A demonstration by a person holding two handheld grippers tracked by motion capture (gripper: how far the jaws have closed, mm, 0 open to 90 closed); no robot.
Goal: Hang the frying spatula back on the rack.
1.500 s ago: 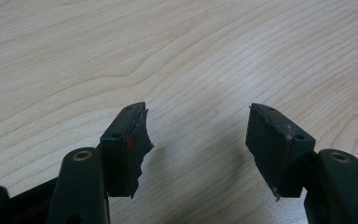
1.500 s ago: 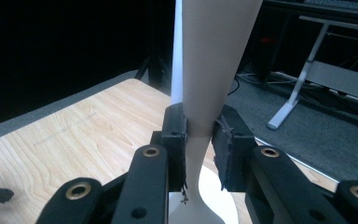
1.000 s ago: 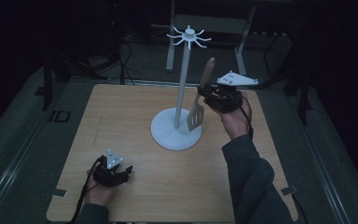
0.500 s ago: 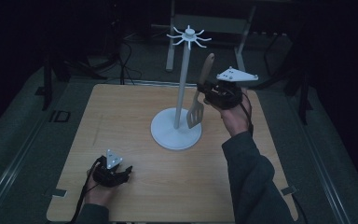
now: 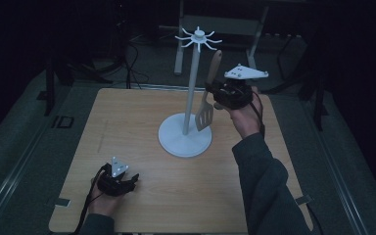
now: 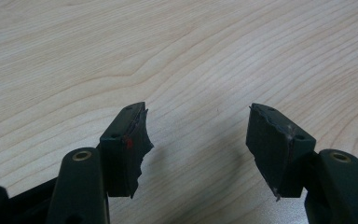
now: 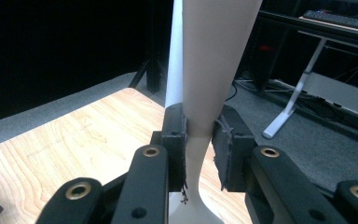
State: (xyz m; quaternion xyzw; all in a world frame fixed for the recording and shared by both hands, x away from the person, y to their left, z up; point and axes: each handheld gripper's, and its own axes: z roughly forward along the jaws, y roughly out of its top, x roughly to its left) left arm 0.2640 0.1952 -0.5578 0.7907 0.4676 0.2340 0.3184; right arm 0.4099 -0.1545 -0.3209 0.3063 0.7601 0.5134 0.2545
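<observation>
Item one: a slotted spatula with a wooden handle, which we held upright in the right gripper, raised above the far right part of the wooden table. Its slotted blade hung low, just beside the pole of the stand and over the stand's round base; whether blade and pole touched, we could not tell. In the right gripper view the spatula ran up between the two black jaws, whose pads pinched its neck from both sides.

Item two: a white utensil stand, upright on the table's middle, with a ring of hooks at its top.

Item three: the left gripper, which we rested low over the near left of the table, well apart from the stand. In the left gripper view its fingers stood spread, with bare wood between them.
</observation>
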